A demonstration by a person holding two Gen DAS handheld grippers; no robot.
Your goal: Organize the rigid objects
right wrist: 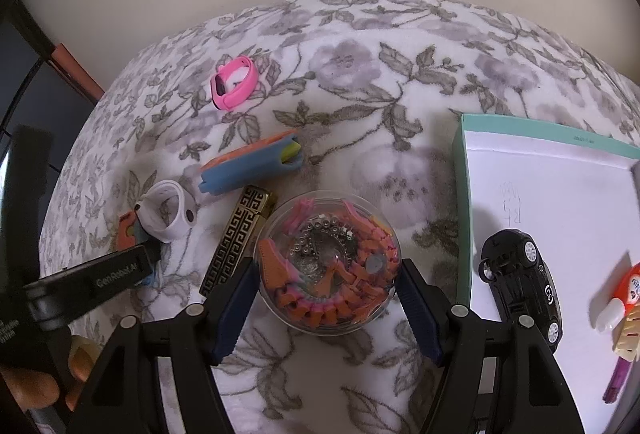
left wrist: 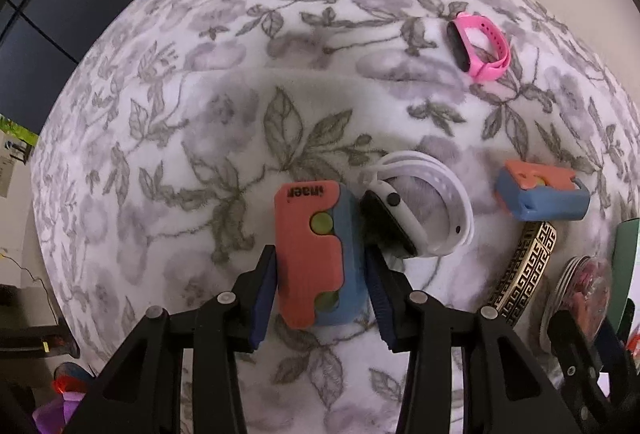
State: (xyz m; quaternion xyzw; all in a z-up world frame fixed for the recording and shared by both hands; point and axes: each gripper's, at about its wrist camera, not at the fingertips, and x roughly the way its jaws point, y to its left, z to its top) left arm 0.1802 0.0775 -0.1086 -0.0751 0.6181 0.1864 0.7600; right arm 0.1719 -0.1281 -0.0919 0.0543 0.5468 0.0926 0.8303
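Toys: car (right wrist: 520, 282) lies boxed right of the tongs; left tongs (left wrist: 320, 274) clamp an orange-blue case (left wrist: 316, 254), right tongs (right wrist: 326, 298) straddle the round tub (right wrist: 328, 262), grip unclear; watches remain.

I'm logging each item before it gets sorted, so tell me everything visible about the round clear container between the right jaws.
The round clear container looks like transparent plastic, lid up, packed with orange and pink pieces ringing small silvery beads. It sits upright on the floral cloth between the right gripper jaws, which flank its sides. The gold patterned bar lies against its left edge.

There are two orange-and-blue blocks (left wrist: 316, 254) (left wrist: 540, 194), two watches (left wrist: 416, 210) (left wrist: 480, 48), one gold bar (right wrist: 236, 242), one round tub (right wrist: 328, 262), one toy car (right wrist: 520, 286) and one box (right wrist: 560, 194).
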